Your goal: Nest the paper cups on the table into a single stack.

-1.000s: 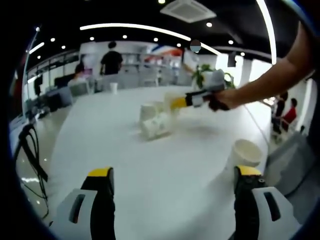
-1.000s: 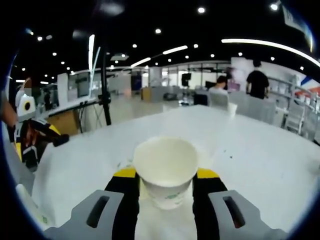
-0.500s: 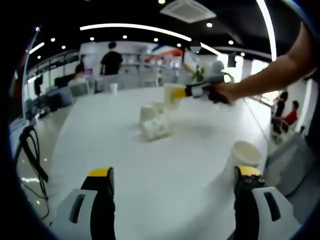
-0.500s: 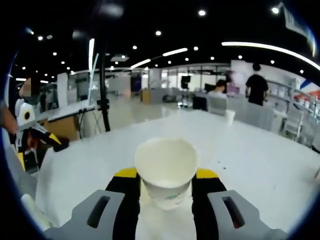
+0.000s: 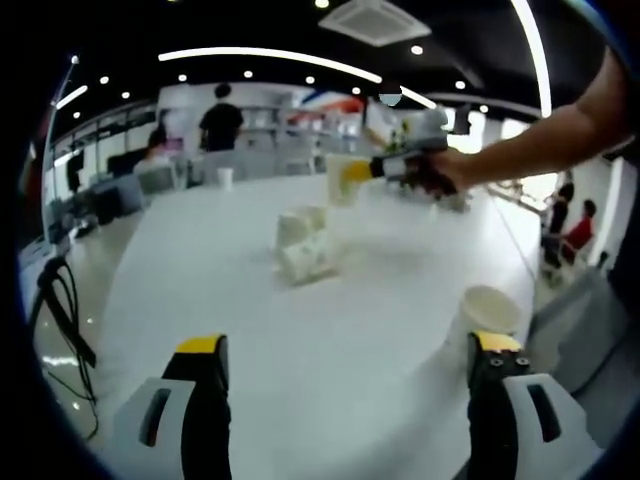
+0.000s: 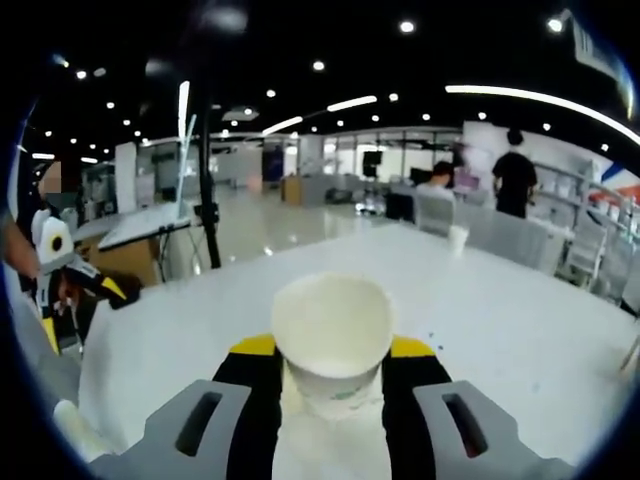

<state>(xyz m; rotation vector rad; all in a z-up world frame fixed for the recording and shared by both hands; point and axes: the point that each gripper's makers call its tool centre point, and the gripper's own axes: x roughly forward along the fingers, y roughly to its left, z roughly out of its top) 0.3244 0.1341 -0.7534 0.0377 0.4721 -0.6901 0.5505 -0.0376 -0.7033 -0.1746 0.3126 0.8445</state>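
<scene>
Right gripper (image 6: 332, 362) pinches a smooth tapered white paper cup (image 6: 333, 340) upright; left gripper (image 5: 348, 350) spread wide over the glossy white tabletop (image 5: 250, 330), beside a round-rimmed cup (image 5: 485, 310)

A white paper cup (image 6: 332, 345) sits upright and mouth-open between my right tongs, lifted above the white table. Far out on the table I see a small cluster of white paper cups (image 5: 304, 243), one lying tipped on its side. Another open white paper cup (image 5: 485, 309) stands upright near my left tongs, on the right.
</scene>
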